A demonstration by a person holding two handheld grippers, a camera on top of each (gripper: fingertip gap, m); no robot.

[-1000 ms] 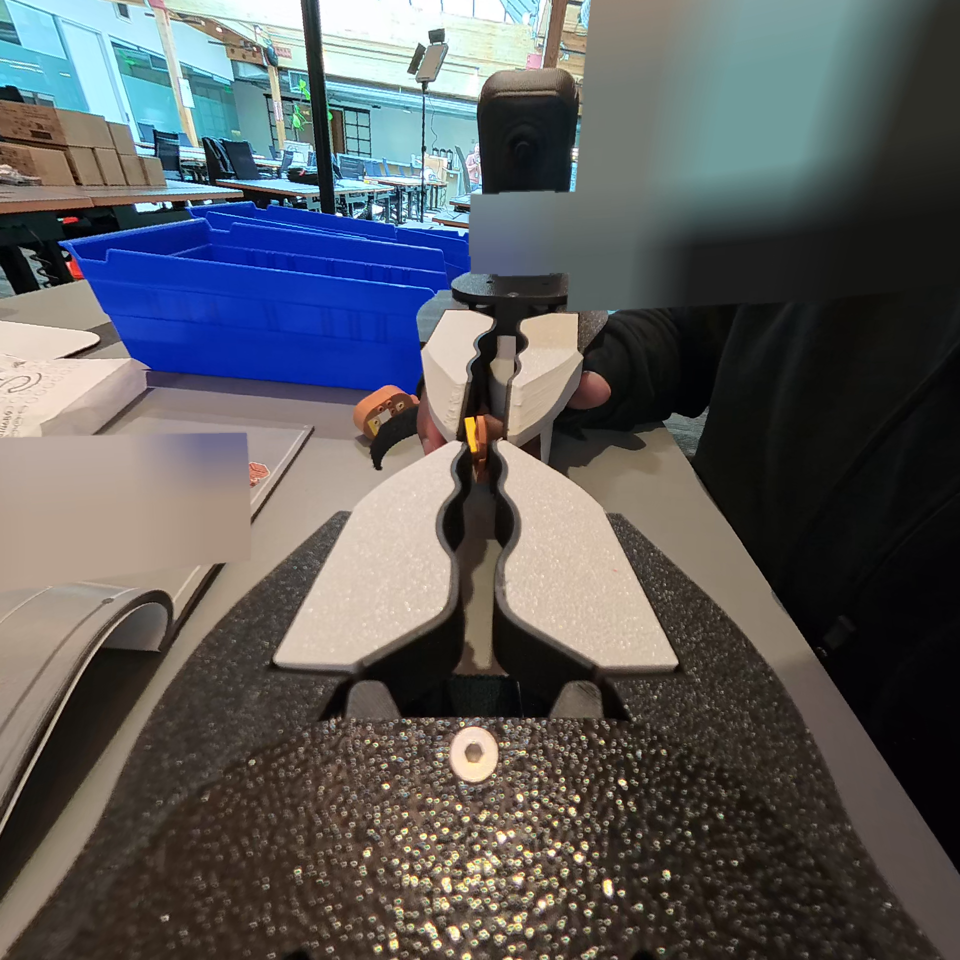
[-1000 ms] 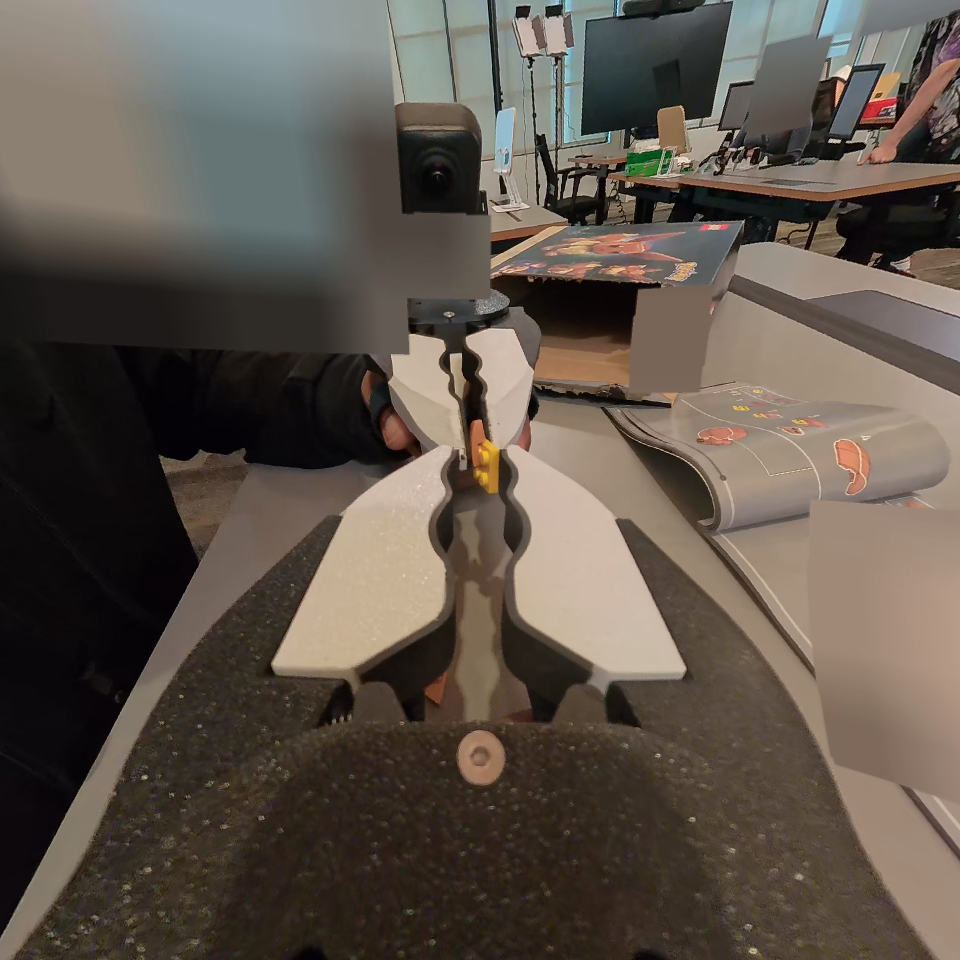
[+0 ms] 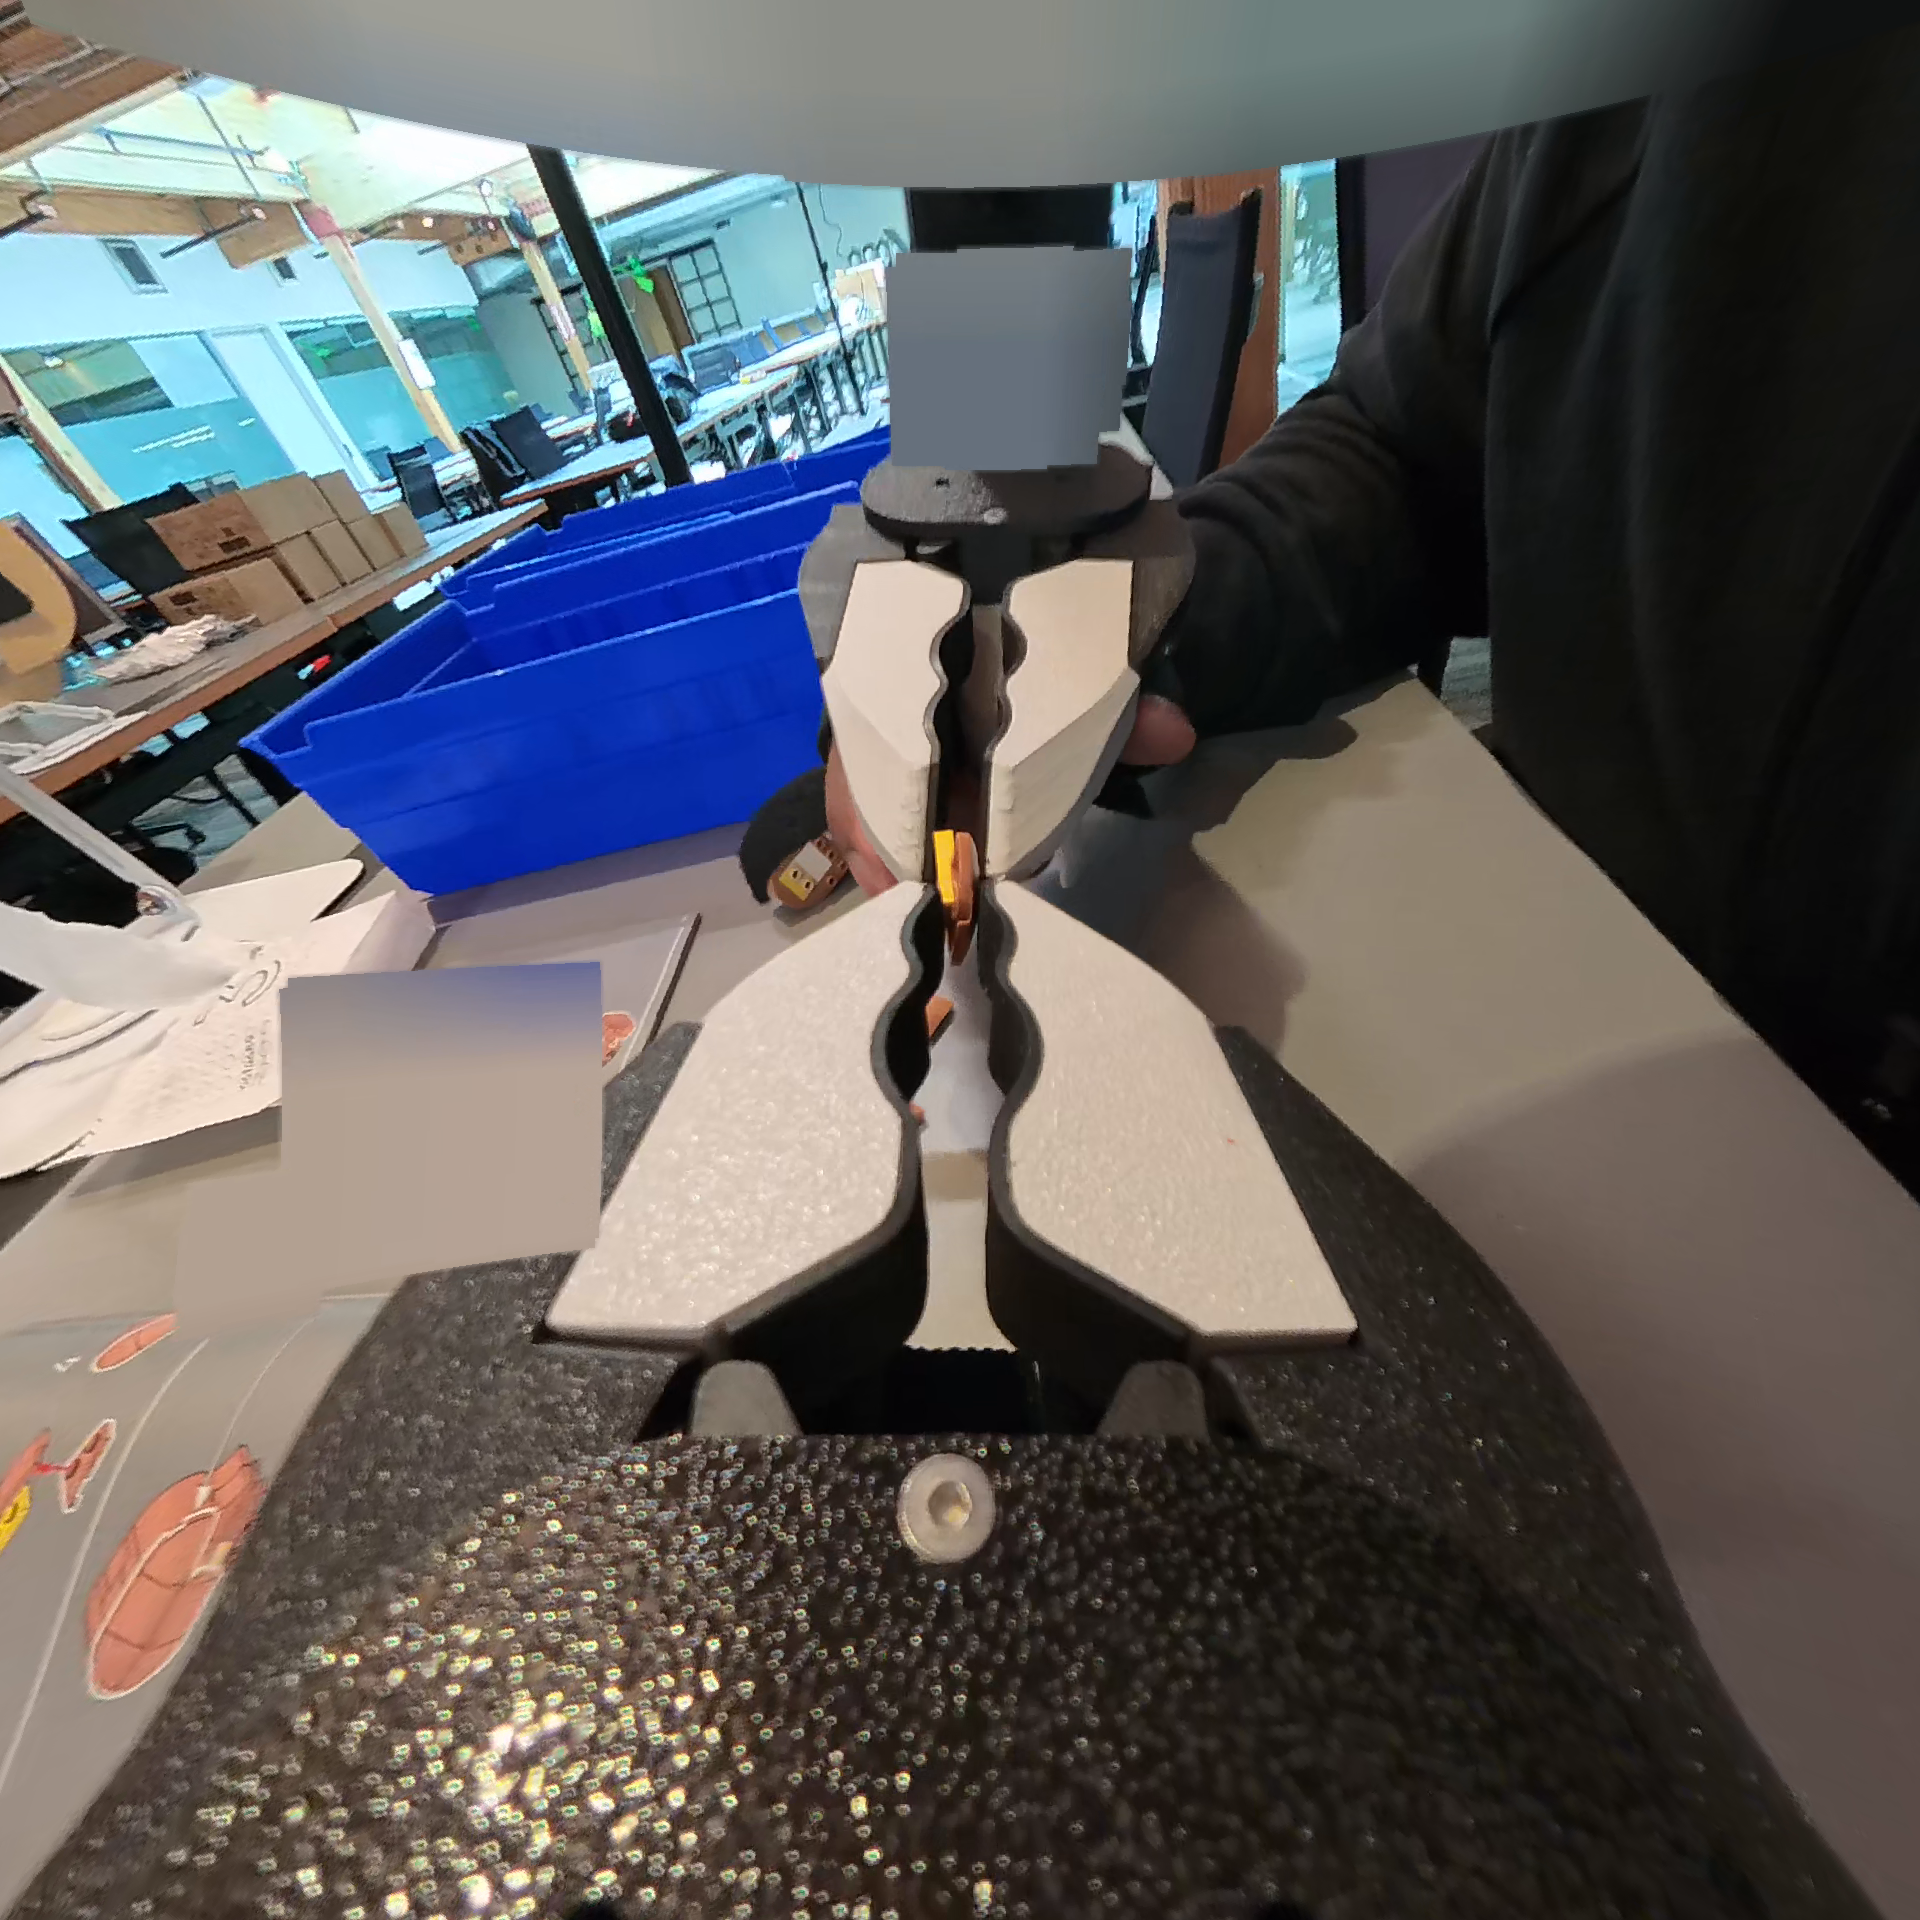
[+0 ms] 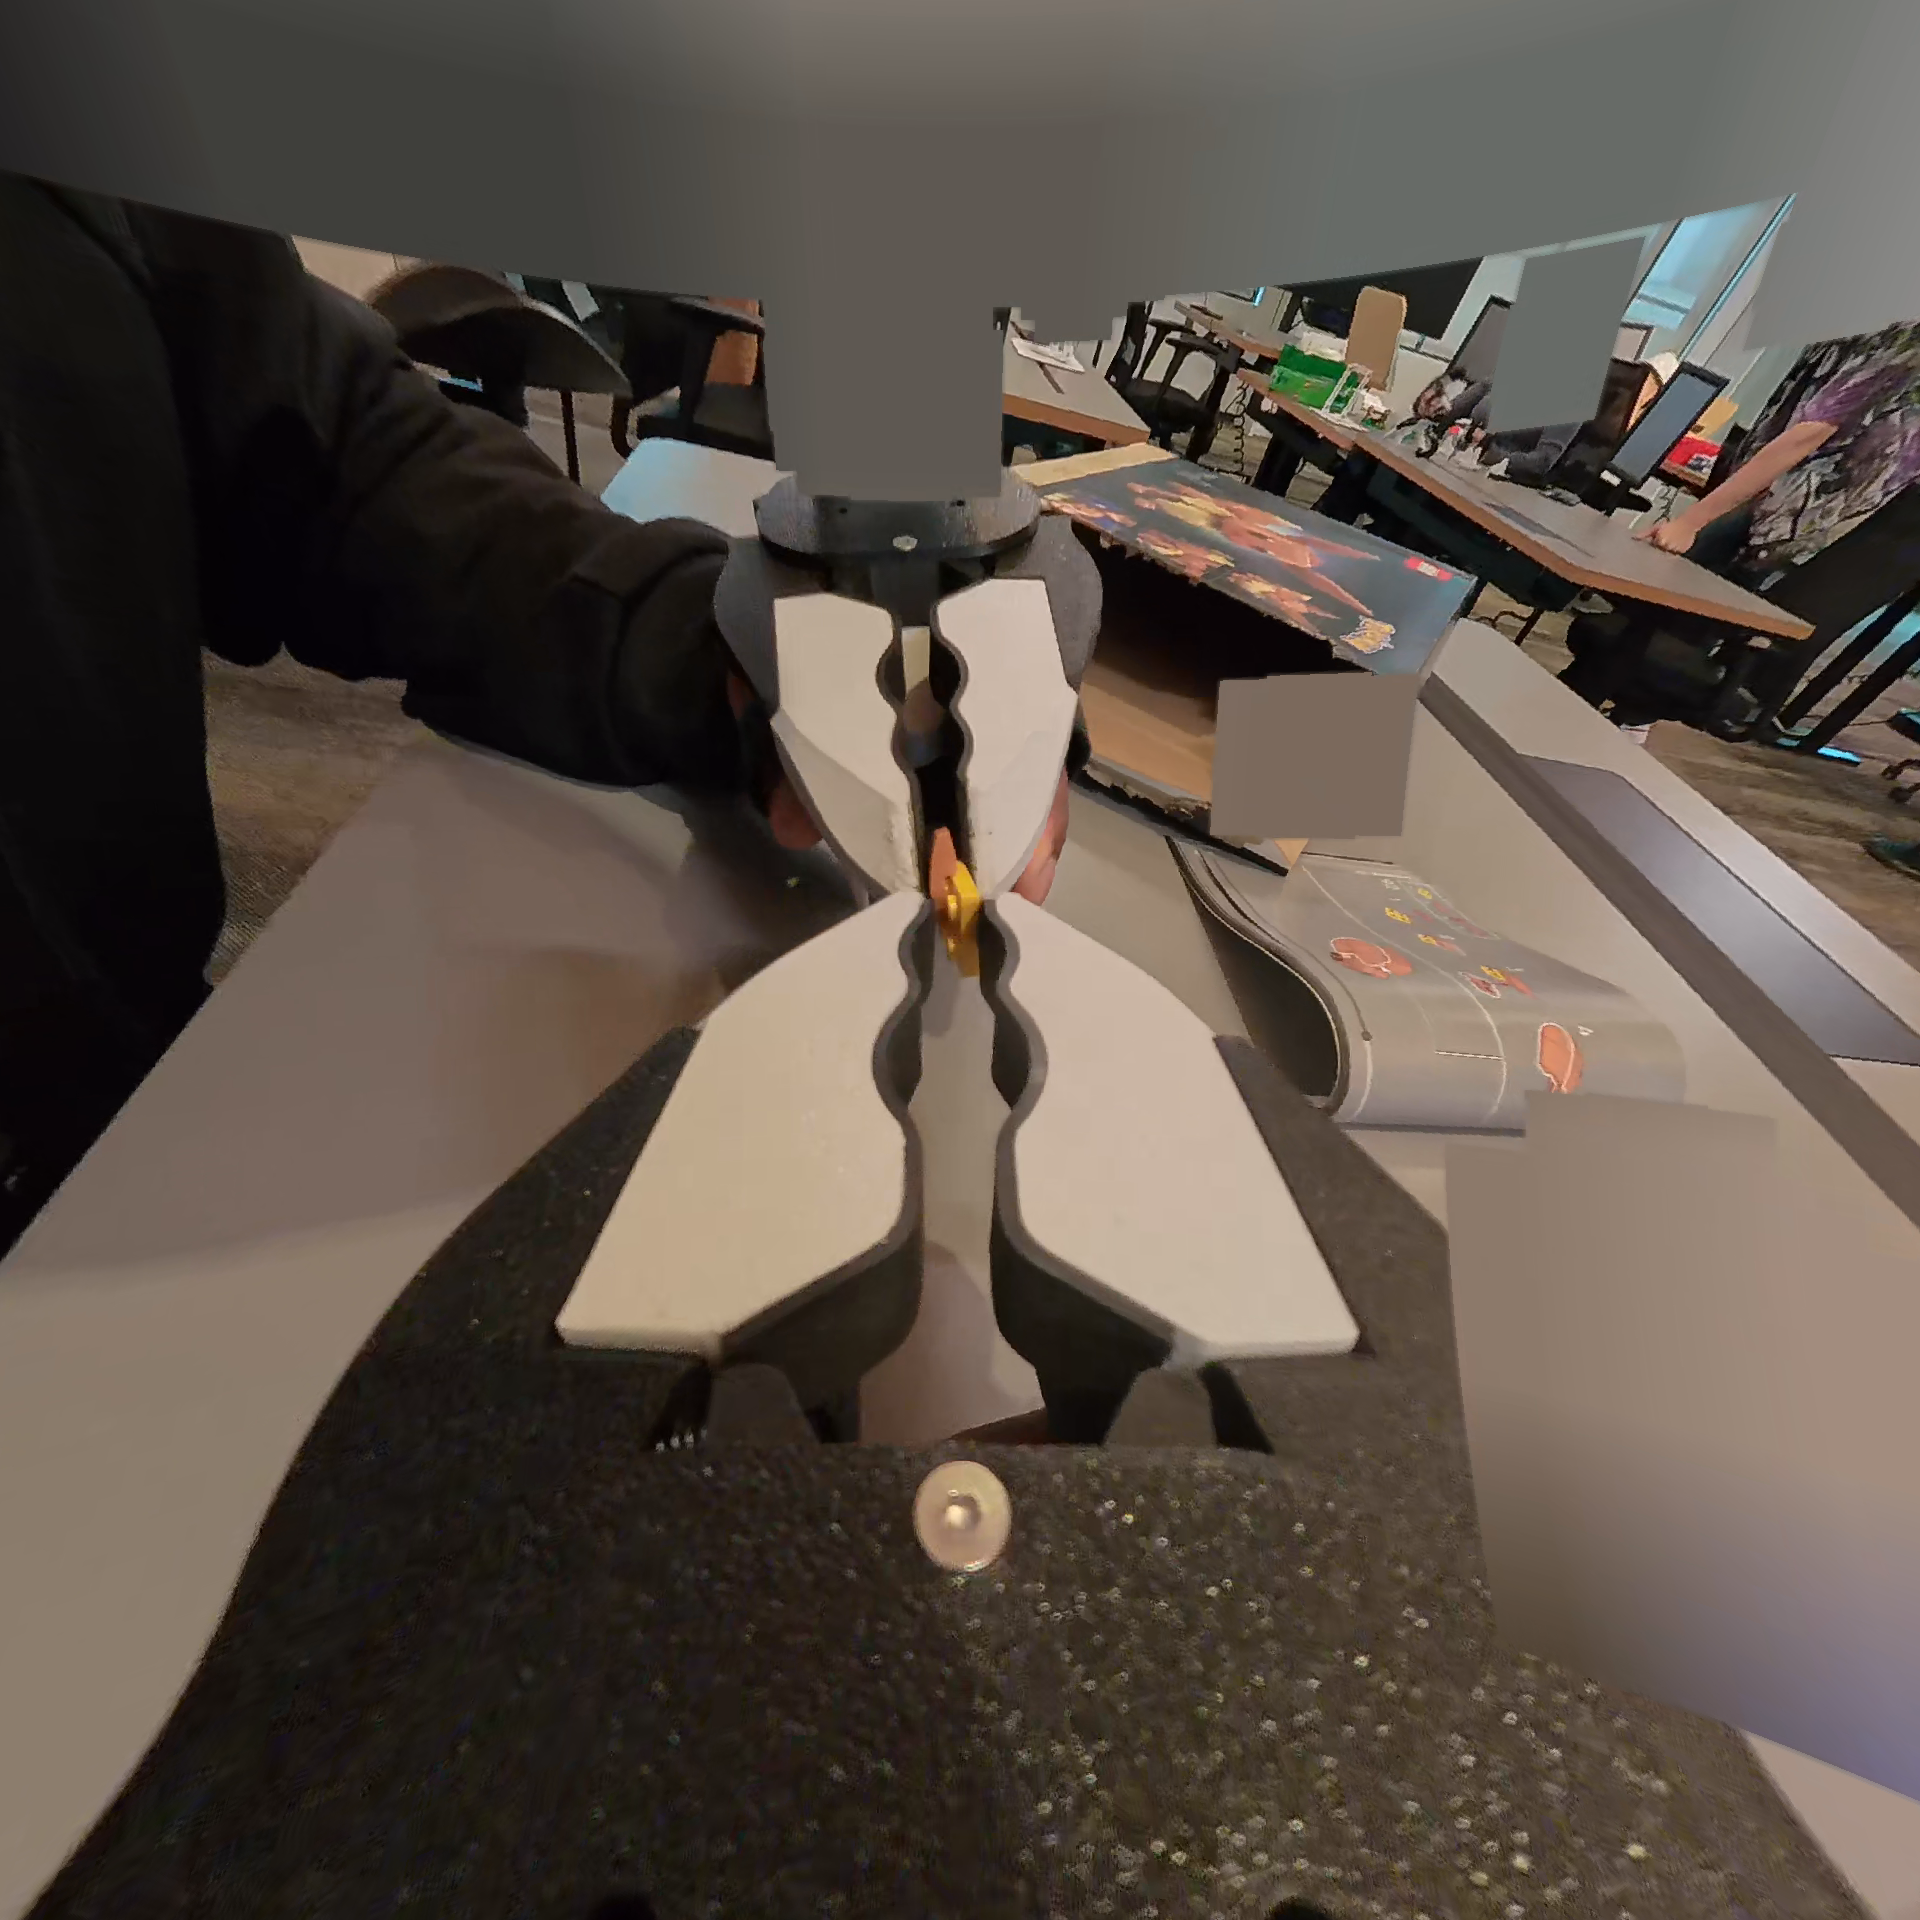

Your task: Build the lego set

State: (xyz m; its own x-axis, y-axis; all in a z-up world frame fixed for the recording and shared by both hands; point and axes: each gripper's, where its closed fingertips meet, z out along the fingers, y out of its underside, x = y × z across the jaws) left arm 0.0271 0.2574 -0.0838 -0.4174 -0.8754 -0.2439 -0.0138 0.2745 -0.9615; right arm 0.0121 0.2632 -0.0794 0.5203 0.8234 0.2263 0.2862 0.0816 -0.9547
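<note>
Bricks met tip to tip above the desk [image 3: 1558,1039]: your left gripper [image 3: 961,920] clamped the brown plate [image 3: 964,904], your right gripper [image 4: 956,925] pinched the yellow plate [image 4: 961,914]. Light, stiff, slick plastic probably; flat faces looked best to hold.

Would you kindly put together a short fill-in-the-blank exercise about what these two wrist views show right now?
1. The two hand-held grippers meet tip to tip over a small orange and ____ brick piece.
2. Behind them in the left wrist view stand storage bins coloured ____.
3. In the right wrist view, an open ____ with curled pages lies on the grey table.
4. The person's sleeve is ____.

Missing words: yellow; blue; booklet; black
</note>
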